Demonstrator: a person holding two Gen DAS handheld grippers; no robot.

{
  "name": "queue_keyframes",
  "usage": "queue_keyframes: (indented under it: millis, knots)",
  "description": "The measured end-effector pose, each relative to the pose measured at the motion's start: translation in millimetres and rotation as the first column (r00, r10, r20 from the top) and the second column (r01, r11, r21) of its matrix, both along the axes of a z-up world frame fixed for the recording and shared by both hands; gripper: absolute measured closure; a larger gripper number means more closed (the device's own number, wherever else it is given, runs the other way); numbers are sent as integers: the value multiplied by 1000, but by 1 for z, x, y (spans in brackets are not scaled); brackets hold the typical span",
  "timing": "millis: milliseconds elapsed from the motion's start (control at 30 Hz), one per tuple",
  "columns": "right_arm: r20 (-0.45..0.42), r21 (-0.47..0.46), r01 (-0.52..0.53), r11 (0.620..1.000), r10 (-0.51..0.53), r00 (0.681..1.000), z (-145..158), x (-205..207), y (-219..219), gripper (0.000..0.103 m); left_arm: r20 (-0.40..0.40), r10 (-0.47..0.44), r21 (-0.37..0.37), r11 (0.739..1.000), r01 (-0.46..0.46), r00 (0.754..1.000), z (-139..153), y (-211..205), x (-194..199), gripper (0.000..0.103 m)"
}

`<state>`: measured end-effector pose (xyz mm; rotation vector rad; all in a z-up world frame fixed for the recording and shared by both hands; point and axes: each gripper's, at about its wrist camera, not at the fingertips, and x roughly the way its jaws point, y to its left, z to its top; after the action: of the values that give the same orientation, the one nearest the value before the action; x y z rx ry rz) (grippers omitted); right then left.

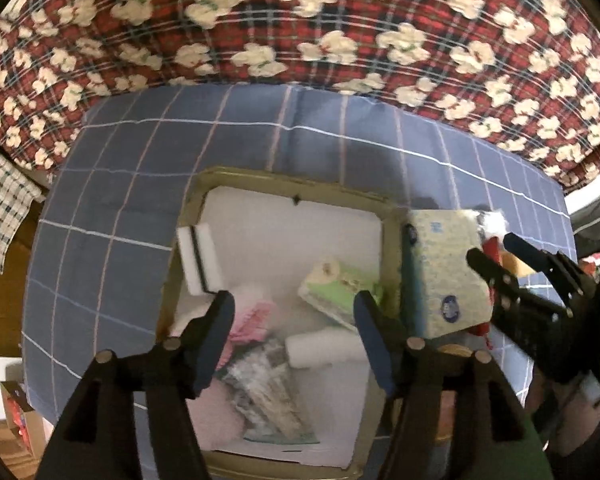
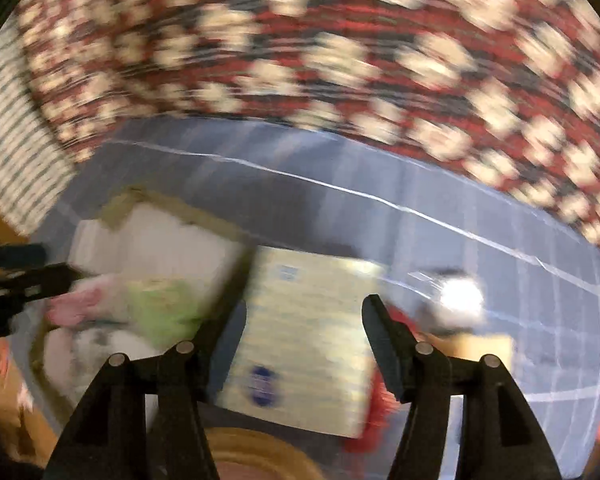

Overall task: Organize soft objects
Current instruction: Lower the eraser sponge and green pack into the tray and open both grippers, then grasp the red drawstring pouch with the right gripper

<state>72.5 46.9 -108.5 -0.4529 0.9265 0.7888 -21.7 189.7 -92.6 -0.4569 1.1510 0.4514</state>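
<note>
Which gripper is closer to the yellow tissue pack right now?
Right. The right gripper has the tissue pack between its open jaws. The left gripper hangs open over the box, beside the pack.

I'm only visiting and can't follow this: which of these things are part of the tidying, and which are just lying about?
Part of the job:
- box, with its white inside
- white sponge block leaning at its wall
- green packet
- pink cloth
- white roll
- yellow tissue pack beside the box
- left gripper and right gripper, both open

Just lying about:
- blue checked cloth
- red flowered blanket
</note>
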Motion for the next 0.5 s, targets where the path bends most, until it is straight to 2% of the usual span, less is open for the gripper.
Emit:
queue_keyframes:
  millis: [167,300,500]
  knots:
    - [-4,-32,159,987,-159,987,-11,32,-40,41,6,-42,0,999,42,999,5,-18,7,37]
    - [-26,-44,185,982,-186,982,-22,42,-54,42,-4,-60,-3,998,60,998,5,-26,8,37]
    - [-63,-50,216,975,-218,974,-35,52,-62,56,-12,-62,1,998,62,998,5,-31,7,37]
